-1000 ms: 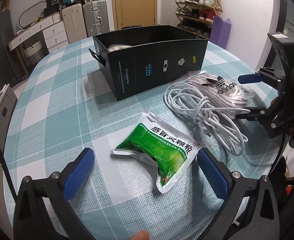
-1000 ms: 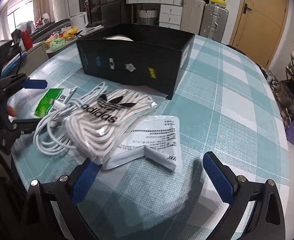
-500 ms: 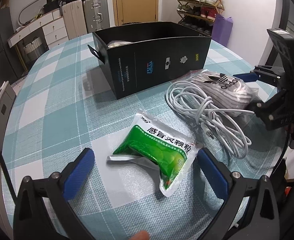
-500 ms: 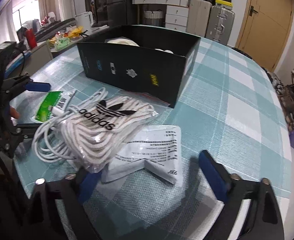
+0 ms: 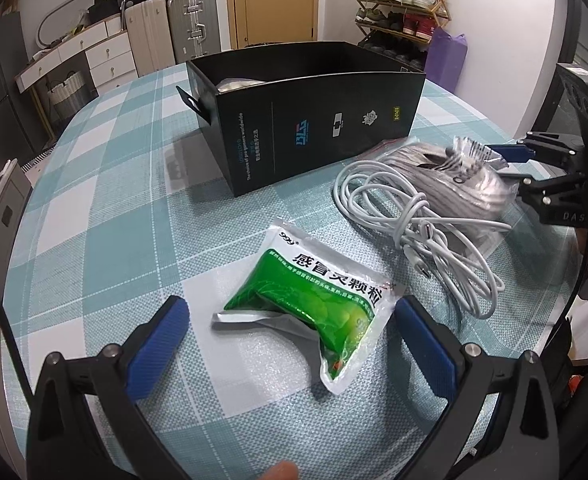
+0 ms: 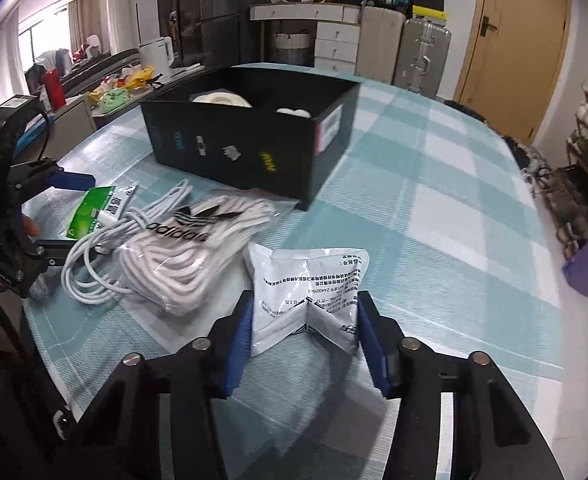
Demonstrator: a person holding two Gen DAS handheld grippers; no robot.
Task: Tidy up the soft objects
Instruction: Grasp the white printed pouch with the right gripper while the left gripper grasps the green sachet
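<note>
Down in the lower middle of the left wrist view, the left gripper (image 5: 290,330) is spread wide, its blue pads either side of a green pouch (image 5: 313,300) lying flat on the checked surface (image 5: 106,208). A white cable (image 5: 417,220) coils at centre right, just beside a bagged cord (image 5: 457,178); the black box (image 5: 305,120) stands open above centre.

Over in the right wrist view, the right gripper (image 6: 305,332) at bottom centre pinches a white pouch (image 6: 309,284), crumpling it. The cable and cord lie left of it, the box at upper centre.
</note>
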